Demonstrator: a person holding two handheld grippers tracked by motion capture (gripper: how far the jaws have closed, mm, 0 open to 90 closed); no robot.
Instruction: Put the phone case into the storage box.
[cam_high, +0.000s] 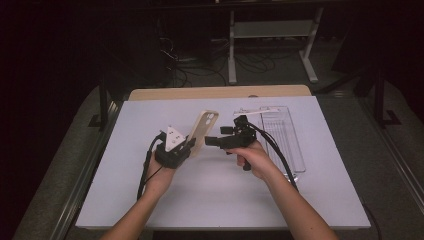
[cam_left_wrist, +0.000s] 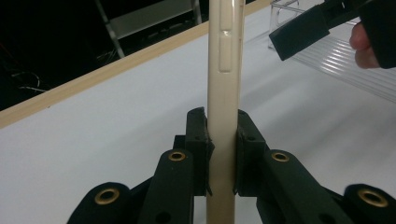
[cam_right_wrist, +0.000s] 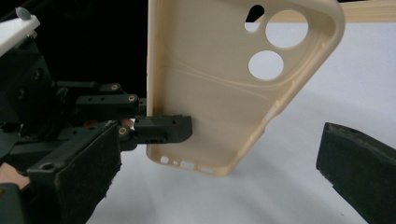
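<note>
A beige phone case (cam_high: 204, 131) stands nearly upright above the white table, gripped at its lower end by my left gripper (cam_high: 190, 146). In the left gripper view both pads press on the case's (cam_left_wrist: 226, 56) thin sides, with my left gripper (cam_left_wrist: 223, 135) shut on it. My right gripper (cam_high: 210, 141) points left at the case from close by, its jaws wide apart. In the right gripper view the case's hollow inner side (cam_right_wrist: 219, 93), with its camera holes at the top, faces me. The left gripper's finger (cam_right_wrist: 161, 128) clamps the case's lower left edge.
A clear plastic tray (cam_high: 282, 135) lies on the white table top (cam_high: 220, 195) just right of my right hand. The table's wooden edge (cam_high: 220, 92) runs along the back. A metal frame and cables stand on the dark floor behind.
</note>
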